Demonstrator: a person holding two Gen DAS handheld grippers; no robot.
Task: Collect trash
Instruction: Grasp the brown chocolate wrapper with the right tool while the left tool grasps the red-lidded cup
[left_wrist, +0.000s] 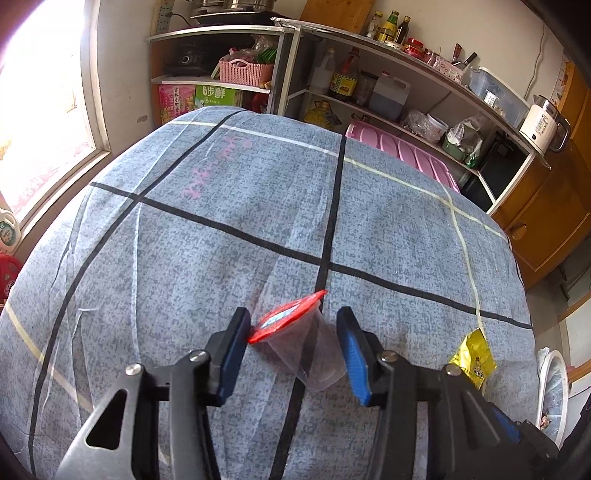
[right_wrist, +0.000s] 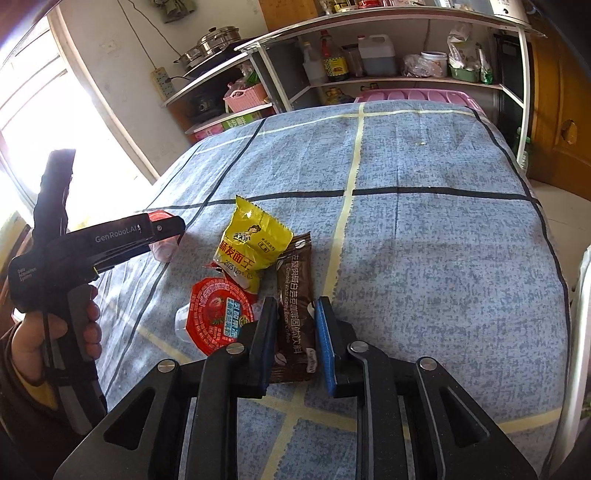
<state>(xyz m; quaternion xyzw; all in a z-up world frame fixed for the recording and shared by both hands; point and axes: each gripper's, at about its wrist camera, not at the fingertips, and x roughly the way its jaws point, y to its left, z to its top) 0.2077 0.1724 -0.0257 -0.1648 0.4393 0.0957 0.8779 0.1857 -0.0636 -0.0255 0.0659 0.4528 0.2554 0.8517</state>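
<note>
A clear plastic cup with a red foil lid (left_wrist: 299, 339) lies on its side on the blue checked cloth. My left gripper (left_wrist: 293, 349) is open with its fingers on either side of the cup; it also shows in the right wrist view (right_wrist: 168, 230) over that cup (right_wrist: 164, 249). My right gripper (right_wrist: 295, 332) is open around a brown coffee sachet (right_wrist: 295, 295). Beside it lie a yellow snack packet (right_wrist: 253, 243) and a second red-lidded cup (right_wrist: 218, 317). The yellow packet also shows in the left wrist view (left_wrist: 472, 356).
The cloth-covered table (right_wrist: 443, 258) fills both views. A white bin (left_wrist: 554, 395) stands at the table's right edge. Shelves with bottles and boxes (left_wrist: 351, 81) line the back wall, with a pink crate (left_wrist: 406, 151) behind the table. A window is at the left.
</note>
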